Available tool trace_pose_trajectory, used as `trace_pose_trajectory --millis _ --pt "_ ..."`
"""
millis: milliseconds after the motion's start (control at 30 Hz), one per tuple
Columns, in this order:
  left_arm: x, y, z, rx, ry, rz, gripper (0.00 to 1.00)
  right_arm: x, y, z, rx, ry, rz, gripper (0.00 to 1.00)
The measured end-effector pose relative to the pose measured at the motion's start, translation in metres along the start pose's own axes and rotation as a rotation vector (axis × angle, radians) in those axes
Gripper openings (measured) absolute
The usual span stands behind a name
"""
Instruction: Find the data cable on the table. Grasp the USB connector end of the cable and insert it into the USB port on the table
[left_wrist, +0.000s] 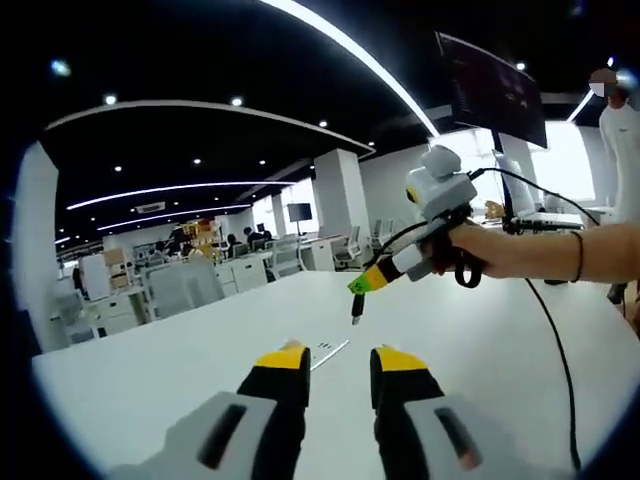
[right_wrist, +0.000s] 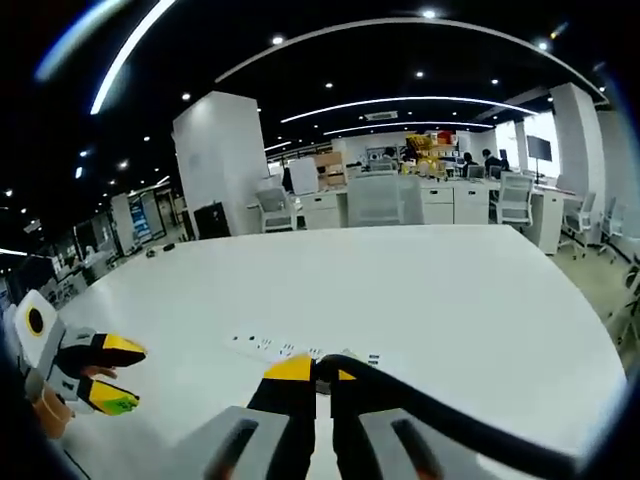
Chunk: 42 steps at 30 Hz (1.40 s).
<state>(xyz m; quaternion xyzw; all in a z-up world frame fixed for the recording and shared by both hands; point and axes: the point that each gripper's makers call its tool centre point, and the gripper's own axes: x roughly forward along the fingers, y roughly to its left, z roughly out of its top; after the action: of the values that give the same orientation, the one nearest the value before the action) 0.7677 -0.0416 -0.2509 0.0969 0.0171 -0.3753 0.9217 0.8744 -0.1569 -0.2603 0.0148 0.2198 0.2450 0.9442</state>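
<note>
The cable is clamped in the right hand-held gripper; the left hand-held gripper is released, port strip at 12 o'clock.

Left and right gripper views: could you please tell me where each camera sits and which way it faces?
Left gripper view: rides on the left gripper, facing across the table over the strip; the person's hand brings the right gripper in from the right.
Right gripper view: rides on the right gripper, shut on the cable, facing over the strip toward office desks; the left gripper is at left.
Shared: table, strip, and each other's gripper.
</note>
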Motion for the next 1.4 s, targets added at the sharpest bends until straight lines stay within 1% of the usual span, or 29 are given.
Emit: trace_pose_trajectory --millis 133,167,233,333,433,500,633,733,800,867,933,967,1033,1067,1133,1167,1300,1400 --pt "0.002 0.004 -0.01 0.012 0.019 0.005 0.26 0.01 -0.004 -0.002 -0.004 0.021 0.005 0.05" --pt "0.003 0.004 -0.01 0.009 0.017 0.005 0.28 0.011 -0.005 -0.002 -0.003 0.024 0.005 0.05" --pt "0.004 0.007 -0.012 0.011 0.022 0.011 0.28 0.017 -0.007 -0.004 -0.011 0.04 0.003 0.05" --pt "0.004 0.01 -0.014 0.017 0.024 0.018 0.28 0.029 -0.01 -0.005 -0.019 0.065 -0.005 0.05" --pt "0.004 0.014 -0.015 0.014 0.022 0.026 0.29 0.039 -0.015 -0.011 -0.041 0.106 -0.024 0.05" --pt "0.003 0.015 -0.016 0.014 0.022 0.03 0.29 0.05 -0.018 -0.013 -0.061 0.127 -0.032 0.05" --pt "0.003 0.02 -0.018 0.009 0.02 0.036 0.31 0.066 -0.027 -0.01 -0.092 0.147 -0.043 0.05" --pt "0.003 0.02 -0.018 -0.008 0.013 0.034 0.31 0.07 -0.031 -0.015 -0.109 0.157 -0.055 0.05" --pt "0.003 0.019 -0.017 -0.016 0.01 0.032 0.31 0.074 -0.037 -0.014 -0.118 0.159 -0.064 0.05" --pt "0.002 0.019 -0.016 -0.028 0.003 0.031 0.31 0.076 -0.037 -0.016 -0.116 0.156 -0.056 0.05" --pt "0.002 0.016 -0.014 -0.042 -0.004 0.022 0.3 0.081 -0.039 -0.016 -0.141 0.164 -0.066 0.05" --pt "0.003 0.016 -0.014 -0.04 -0.004 0.02 0.3 0.084 -0.041 -0.016 -0.151 0.173 -0.071 0.05" --pt "0.003 0.016 -0.013 -0.029 -0.003 0.024 0.3 0.09 -0.045 -0.016 -0.142 0.18 -0.071 0.05" --pt "0.002 0.016 -0.013 -0.027 -0.003 0.024 0.3 0.087 -0.044 -0.022 -0.14 0.179 -0.071 0.05" --pt "0.001 0.016 -0.013 -0.029 -0.006 0.025 0.3 0.09 -0.045 -0.026 -0.14 0.181 -0.072 0.05" --pt "0.001 0.017 -0.013 -0.029 -0.006 0.025 0.3 0.092 -0.047 -0.026 -0.155 0.181 -0.083 0.05" --pt "0.001 0.018 -0.013 -0.027 -0.007 0.029 0.3 0.095 -0.05 -0.027 -0.142 0.179 -0.076 0.05" --pt "0.001 0.017 -0.013 -0.029 -0.006 0.026 0.3 0.099 -0.05 -0.026 -0.149 0.174 -0.071 0.05"
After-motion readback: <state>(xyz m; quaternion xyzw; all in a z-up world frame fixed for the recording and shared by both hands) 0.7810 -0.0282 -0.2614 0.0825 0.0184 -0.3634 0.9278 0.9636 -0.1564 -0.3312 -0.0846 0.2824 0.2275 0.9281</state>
